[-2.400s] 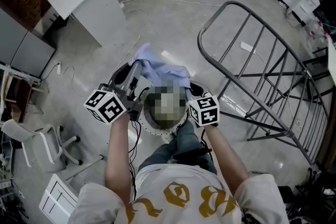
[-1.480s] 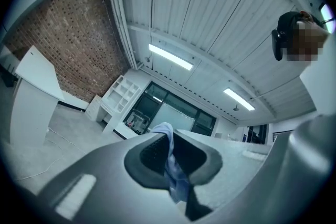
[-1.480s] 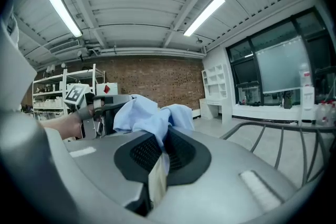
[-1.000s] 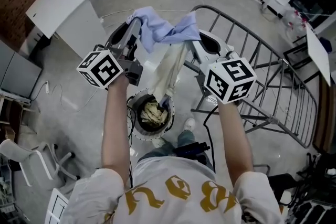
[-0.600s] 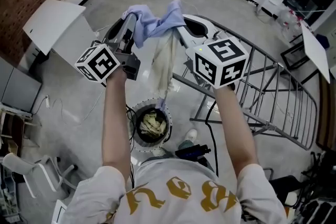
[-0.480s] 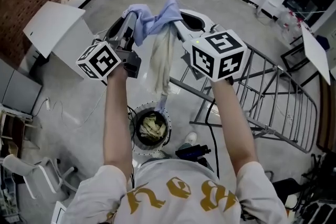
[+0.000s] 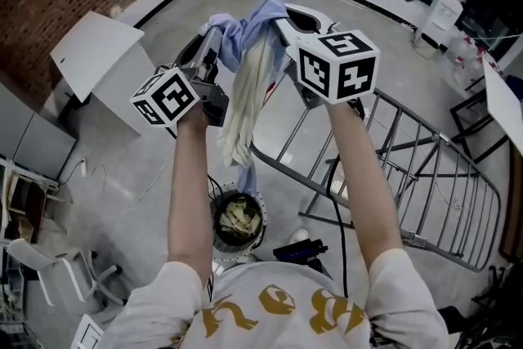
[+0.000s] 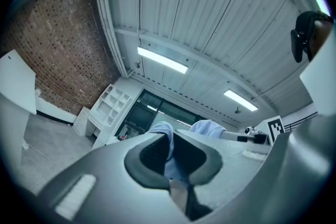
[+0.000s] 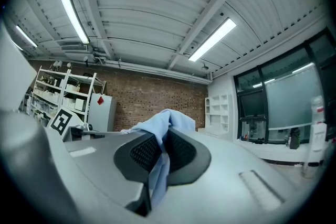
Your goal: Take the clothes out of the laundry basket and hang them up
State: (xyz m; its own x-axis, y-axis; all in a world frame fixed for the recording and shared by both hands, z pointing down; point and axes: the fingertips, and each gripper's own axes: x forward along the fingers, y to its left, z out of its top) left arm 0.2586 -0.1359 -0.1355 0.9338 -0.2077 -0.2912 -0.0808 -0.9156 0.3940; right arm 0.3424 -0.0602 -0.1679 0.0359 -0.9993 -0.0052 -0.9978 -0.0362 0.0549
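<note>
While the basket (image 7: 216, 223) stands below, a blue garment (image 7: 255, 29) is held high, pinched by the left gripper (image 7: 216, 37) and the right gripper (image 7: 279, 19).

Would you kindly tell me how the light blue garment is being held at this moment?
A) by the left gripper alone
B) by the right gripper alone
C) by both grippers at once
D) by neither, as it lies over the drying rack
C: the left gripper and the right gripper each have their jaws shut on a fold of the light blue garment, which hangs down between them.
</note>
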